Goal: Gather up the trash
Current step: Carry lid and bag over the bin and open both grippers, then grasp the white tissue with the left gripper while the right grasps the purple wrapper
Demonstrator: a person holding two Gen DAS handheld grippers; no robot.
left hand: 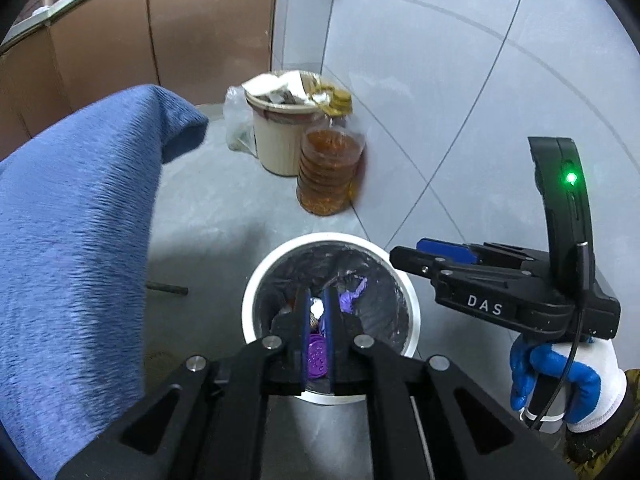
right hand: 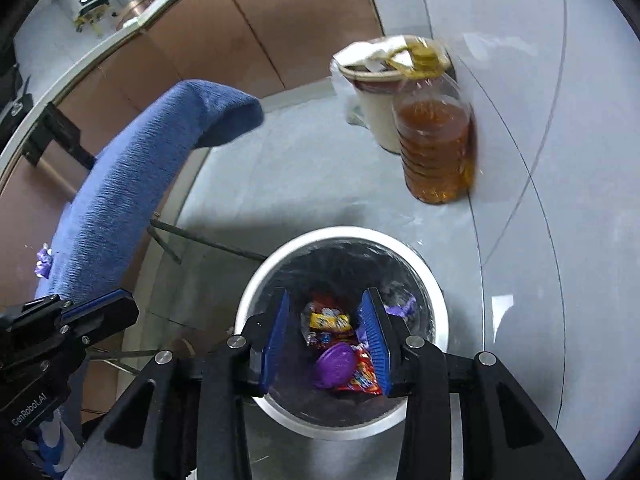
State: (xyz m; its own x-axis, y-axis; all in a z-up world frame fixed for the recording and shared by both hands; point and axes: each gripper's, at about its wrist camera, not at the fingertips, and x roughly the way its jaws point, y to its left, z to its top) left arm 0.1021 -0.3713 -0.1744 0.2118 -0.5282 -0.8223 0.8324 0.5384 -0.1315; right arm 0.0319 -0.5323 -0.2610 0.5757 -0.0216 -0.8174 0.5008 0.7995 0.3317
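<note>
Your left gripper (left hand: 318, 316) hangs over the white bin (left hand: 412, 312), jaws pressed together with nothing between them. Your right gripper (right hand: 328, 344) also points into the bin (right hand: 436, 292), jaws spread and empty. The trash lies inside: snack wrappers (right hand: 332, 322) and a purple lid (right hand: 334, 364). A bottle of amber liquid (right hand: 434, 148) stands at one o'clock.

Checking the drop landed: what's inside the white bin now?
White bin: black liner, purple lid, red and yellow snack wrappers, purple wrapper. Anything beneath them is covered.
</note>
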